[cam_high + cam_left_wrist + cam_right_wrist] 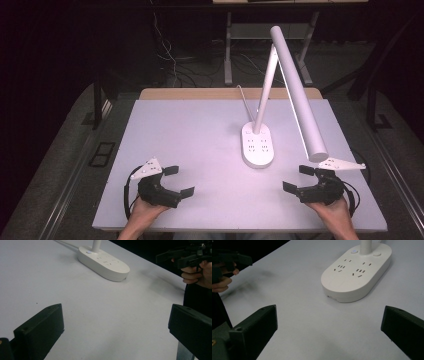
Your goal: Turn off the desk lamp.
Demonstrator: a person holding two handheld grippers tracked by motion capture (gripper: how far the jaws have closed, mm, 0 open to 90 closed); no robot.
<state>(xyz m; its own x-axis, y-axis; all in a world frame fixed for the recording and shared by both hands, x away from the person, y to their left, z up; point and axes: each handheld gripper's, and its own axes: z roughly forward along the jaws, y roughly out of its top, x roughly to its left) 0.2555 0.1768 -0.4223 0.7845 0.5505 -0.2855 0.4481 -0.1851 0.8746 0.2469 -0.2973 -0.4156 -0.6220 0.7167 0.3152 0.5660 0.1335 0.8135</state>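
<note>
A white desk lamp stands right of the table's centre. Its oval base (258,145) carries several power sockets, and its long tube head (299,95) slopes down toward the near right. The base appears in the left gripper view (103,262) and, closer, in the right gripper view (357,271). My left gripper (178,181) rests near the front left edge, open, with nothing between its jaws. My right gripper (298,178) sits near the front right, below the lamp head's tip, also open and holding nothing. Both point inward toward the base.
The white table top (190,135) has a wooden strip at its far edge. The lamp's cord (244,102) runs from the base to the back edge. Dark floor, cables and a desk frame (229,55) lie beyond. The lamp head overhangs the right gripper's side.
</note>
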